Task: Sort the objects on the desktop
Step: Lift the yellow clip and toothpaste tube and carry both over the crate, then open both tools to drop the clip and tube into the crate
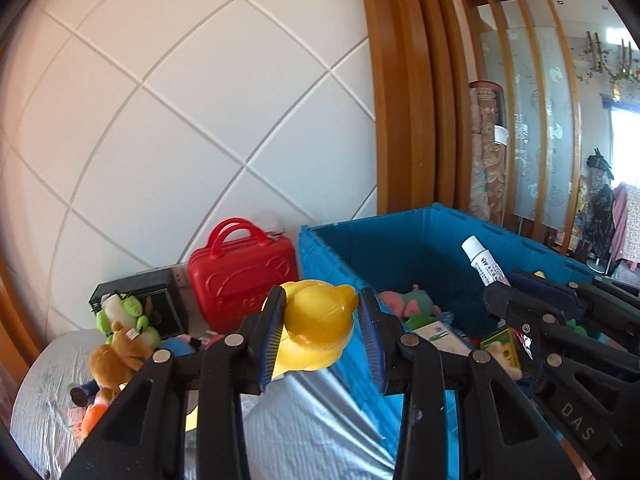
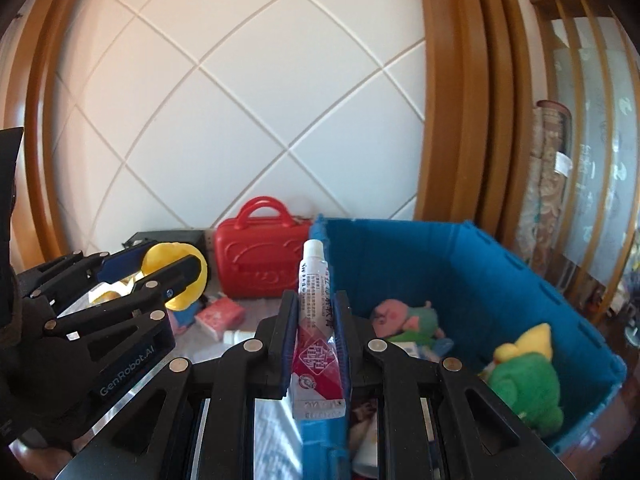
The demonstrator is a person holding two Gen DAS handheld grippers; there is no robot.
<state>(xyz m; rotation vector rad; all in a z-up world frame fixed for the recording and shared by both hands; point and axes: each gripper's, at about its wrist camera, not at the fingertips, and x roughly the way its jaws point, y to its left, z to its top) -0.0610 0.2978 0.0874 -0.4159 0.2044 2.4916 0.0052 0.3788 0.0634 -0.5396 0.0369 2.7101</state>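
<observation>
Tabletop: one crate [image 2: 500,280] (two grippers)

Left wrist view: looks forward along its own fingers, slightly downward, from close above the table edge [image 1: 48,380] — the blue crate [image 1: 400,240] lies ahead to the right.
Right wrist view: same forward, slightly downward facing, set further right — it looks into the blue crate [image 2: 460,264] from close by.
Shared: the tiled wall [image 1: 200,120], the red case [image 1: 240,272] and the crate.
Cross-sight: each camera catches the other gripper at its frame edge.
</observation>
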